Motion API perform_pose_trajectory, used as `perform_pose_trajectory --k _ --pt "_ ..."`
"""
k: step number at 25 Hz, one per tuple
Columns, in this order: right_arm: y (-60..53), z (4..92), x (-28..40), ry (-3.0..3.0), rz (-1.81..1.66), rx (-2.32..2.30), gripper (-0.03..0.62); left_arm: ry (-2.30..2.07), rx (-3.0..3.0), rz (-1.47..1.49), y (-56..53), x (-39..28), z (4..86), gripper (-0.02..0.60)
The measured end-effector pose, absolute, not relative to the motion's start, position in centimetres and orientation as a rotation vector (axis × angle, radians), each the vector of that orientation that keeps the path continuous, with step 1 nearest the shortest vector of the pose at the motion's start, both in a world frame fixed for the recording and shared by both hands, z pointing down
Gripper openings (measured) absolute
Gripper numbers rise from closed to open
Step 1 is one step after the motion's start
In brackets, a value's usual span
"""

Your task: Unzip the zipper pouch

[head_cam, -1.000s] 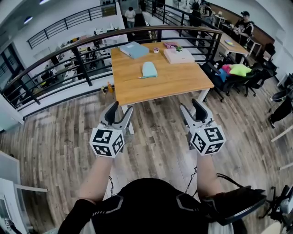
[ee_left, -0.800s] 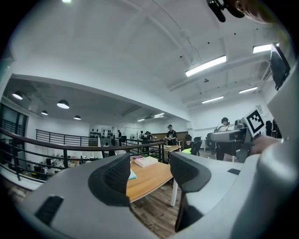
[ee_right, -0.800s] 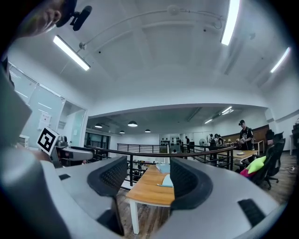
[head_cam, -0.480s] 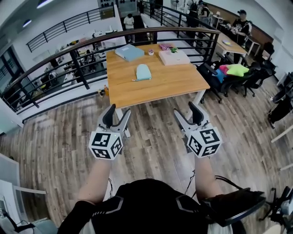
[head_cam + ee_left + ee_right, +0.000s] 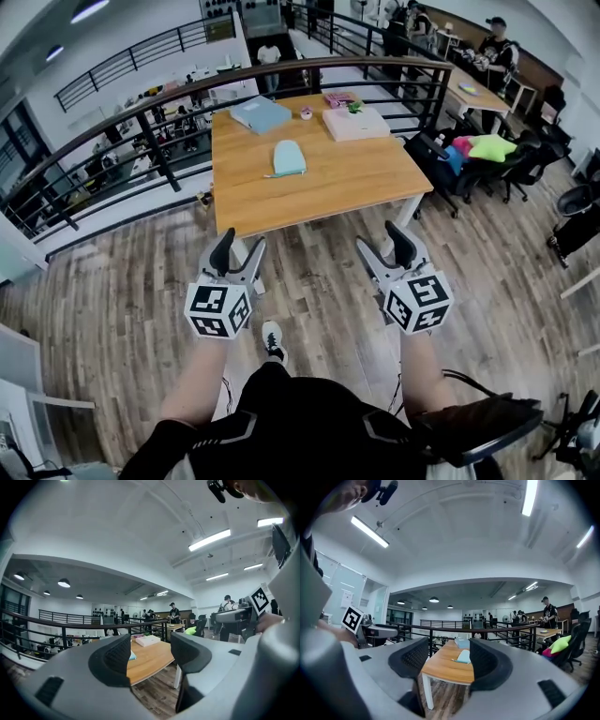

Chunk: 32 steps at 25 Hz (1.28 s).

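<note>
While both hands hang over the wood-plank floor [image 5: 112, 309], short of the table, the left gripper [image 5: 242, 247] and the right gripper [image 5: 379, 244] stand wide with nothing between the jaws (both have just been opening, the right easing back a touch). Up ahead, well apart from them, the light teal fabric zipper pouch [image 5: 288, 157] lies flat near the middle of the rectangular light wooden table [image 5: 328, 187]. Its zip looks shut, though it's too small to be sure.
</note>
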State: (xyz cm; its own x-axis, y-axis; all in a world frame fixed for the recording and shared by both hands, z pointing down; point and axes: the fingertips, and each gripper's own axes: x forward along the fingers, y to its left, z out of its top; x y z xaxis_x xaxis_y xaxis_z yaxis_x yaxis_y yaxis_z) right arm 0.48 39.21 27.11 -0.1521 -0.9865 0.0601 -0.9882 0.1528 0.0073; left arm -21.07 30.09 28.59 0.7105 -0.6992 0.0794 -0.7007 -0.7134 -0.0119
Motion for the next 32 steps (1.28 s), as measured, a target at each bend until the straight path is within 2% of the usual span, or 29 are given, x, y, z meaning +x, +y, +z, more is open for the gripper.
perform_pose_trajectory --k 19,32 --pt "14.2 27.7 2.5 -2.316 0.065 1.988 0.268 -1.113 2.935 0.138 3.1 -18.9 28.5 0.268" --pt "3.3 29.0 3.1 -2.347 0.142 1.905 0.256 -1.050 2.910 0.165 -7.4 -18.4 29.8 0.268"
